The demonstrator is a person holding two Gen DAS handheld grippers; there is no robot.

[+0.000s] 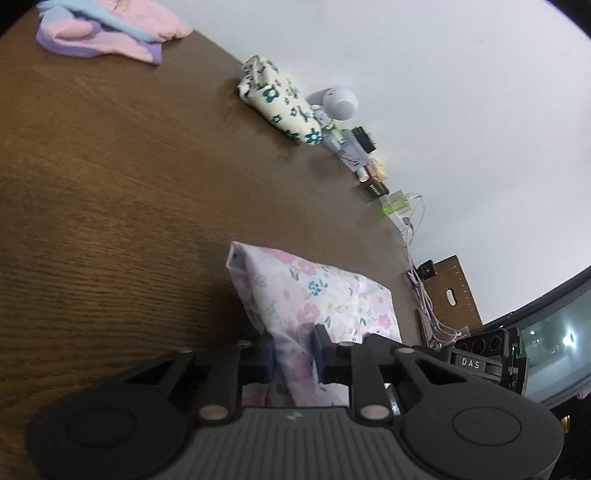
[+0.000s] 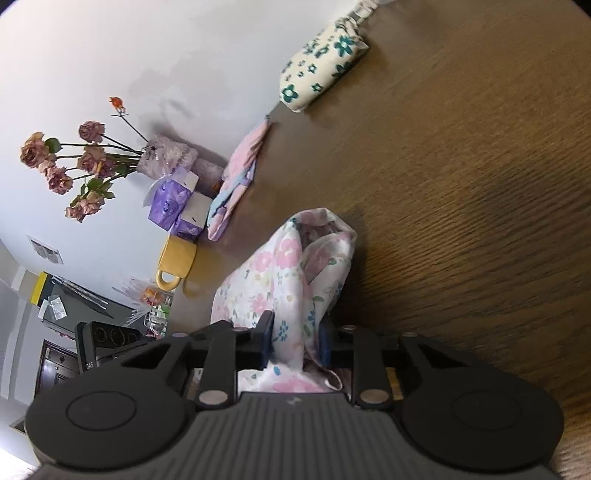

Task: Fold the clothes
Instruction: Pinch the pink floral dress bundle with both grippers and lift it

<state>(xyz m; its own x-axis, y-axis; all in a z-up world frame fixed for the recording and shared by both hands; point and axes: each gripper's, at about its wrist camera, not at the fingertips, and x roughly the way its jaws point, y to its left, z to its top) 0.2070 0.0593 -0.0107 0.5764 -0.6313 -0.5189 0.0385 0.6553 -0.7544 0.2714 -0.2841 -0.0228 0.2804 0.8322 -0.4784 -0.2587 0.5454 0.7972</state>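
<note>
A pale pink floral garment (image 1: 314, 295) hangs over the brown wooden table (image 1: 110, 184), held by both grippers. My left gripper (image 1: 293, 350) is shut on one part of it, with cloth bunched between its blue pads. In the right wrist view the same garment (image 2: 273, 273) is crumpled and folded over itself, and my right gripper (image 2: 295, 341) is shut on it. A cream garment with teal flowers (image 1: 284, 103) lies folded at the table's far edge; it also shows in the right wrist view (image 2: 321, 62). A pink, blue and purple garment (image 1: 107, 29) lies folded at the far left.
Along the wall edge stand a white round speaker (image 1: 341, 101), small boxes and cables (image 1: 373, 173). The right wrist view shows a vase of dried roses (image 2: 92, 162), purple tissue packs (image 2: 177, 206), a yellow mug (image 2: 175, 262) and the pink and blue garment (image 2: 240, 173).
</note>
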